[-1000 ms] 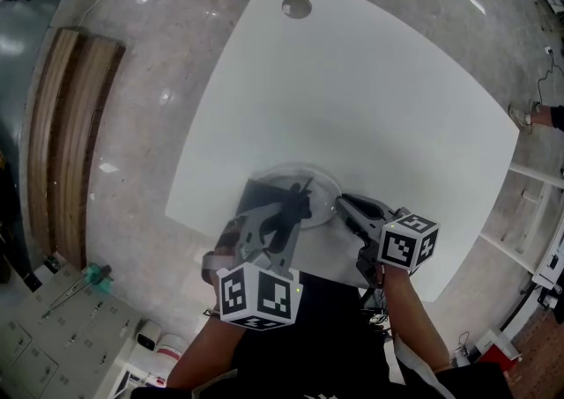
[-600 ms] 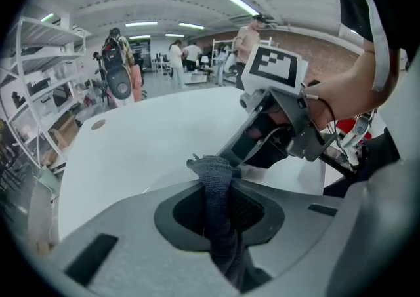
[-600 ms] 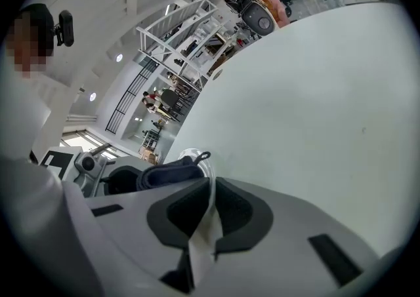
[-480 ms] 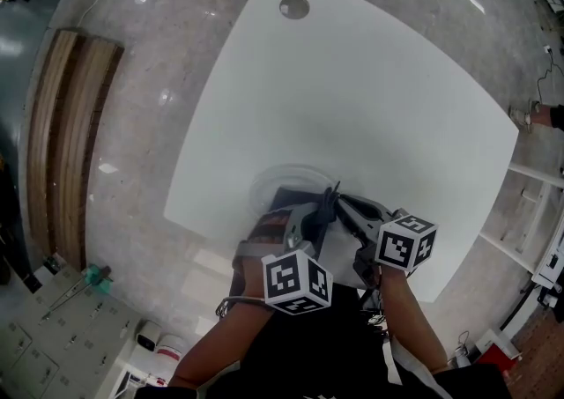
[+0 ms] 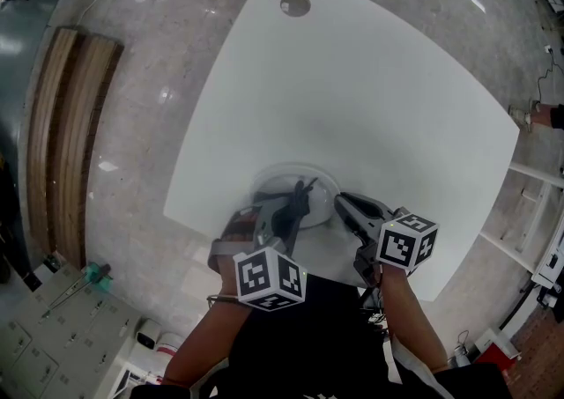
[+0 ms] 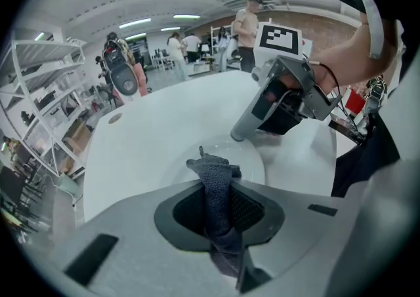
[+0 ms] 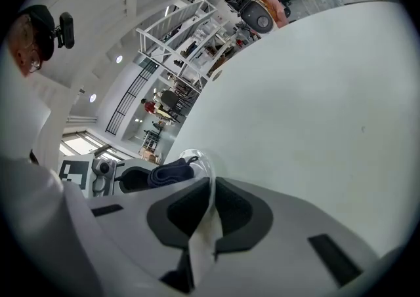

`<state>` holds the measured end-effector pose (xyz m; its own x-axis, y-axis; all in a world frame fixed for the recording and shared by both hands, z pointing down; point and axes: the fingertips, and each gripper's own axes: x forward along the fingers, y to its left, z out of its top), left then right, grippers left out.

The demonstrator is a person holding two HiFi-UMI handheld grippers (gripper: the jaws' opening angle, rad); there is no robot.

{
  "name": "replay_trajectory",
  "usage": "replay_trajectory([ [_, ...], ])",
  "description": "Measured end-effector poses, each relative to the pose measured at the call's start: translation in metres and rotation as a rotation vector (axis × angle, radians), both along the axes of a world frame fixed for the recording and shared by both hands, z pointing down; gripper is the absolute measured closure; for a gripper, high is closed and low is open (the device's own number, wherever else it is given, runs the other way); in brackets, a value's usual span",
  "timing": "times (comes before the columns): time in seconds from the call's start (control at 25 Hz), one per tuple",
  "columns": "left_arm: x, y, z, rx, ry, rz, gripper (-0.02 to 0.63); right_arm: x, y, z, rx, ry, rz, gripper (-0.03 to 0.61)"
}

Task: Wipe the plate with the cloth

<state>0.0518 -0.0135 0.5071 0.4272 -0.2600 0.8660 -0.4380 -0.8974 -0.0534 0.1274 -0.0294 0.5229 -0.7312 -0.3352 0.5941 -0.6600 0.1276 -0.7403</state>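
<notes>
A white plate [image 5: 275,184] lies on the white table [image 5: 370,98] near its front edge. My left gripper [image 5: 302,188] is shut on a dark grey cloth [image 5: 298,203] and points steeply down, the cloth's end over the plate's middle. In the left gripper view the cloth [image 6: 213,174] stands folded between the jaws above the plate [image 6: 246,158]. My right gripper [image 5: 340,201] is shut on the plate's right rim. In the right gripper view that rim [image 7: 200,164] runs between the jaws, with the cloth [image 7: 169,172] just beyond.
A round hole [image 5: 295,4] sits in the table's far corner. A wooden bench [image 5: 66,142] stands on the floor at the left, and white shelving [image 5: 538,212] at the right. The table's front edge runs close below the plate.
The left gripper swept the cloth right across the plate toward the right gripper, then came back left to the plate's middle and lower. The right gripper kept still on the rim.
</notes>
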Motion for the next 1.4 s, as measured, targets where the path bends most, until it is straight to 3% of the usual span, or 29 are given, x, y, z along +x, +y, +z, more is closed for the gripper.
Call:
replay_trajectory([
  [0.68, -0.101, -0.035, -0.018, 0.083, -0.138, -0.15, 0.563, 0.0, 0.001, 0.0, 0.004, 0.006, 0.008, 0.554],
  [0.8, -0.107, -0.045, -0.031, 0.101, -0.127, -0.187, 0.563, 0.0, 0.001, 0.001, 0.004, 0.006, 0.009, 0.554],
  [0.96, -0.059, -0.051, -0.069, 0.137, -0.001, -0.161, 0.563, 0.0, 0.0, 0.001, 0.005, 0.006, 0.011, 0.554],
  [1.12, 0.02, -0.034, -0.084, 0.11, 0.125, -0.036, 0.563, 0.0, 0.001, 0.001, 0.006, 0.006, 0.012, 0.554],
  [1.24, 0.053, -0.019, -0.057, 0.077, 0.097, 0.06, 0.563, 0.0, 0.001, 0.001, 0.009, 0.007, 0.011, 0.554],
  [1.4, 0.055, -0.014, -0.015, 0.034, 0.039, 0.098, 0.563, 0.0, 0.001, 0.0, 0.012, 0.012, 0.011, 0.554],
])
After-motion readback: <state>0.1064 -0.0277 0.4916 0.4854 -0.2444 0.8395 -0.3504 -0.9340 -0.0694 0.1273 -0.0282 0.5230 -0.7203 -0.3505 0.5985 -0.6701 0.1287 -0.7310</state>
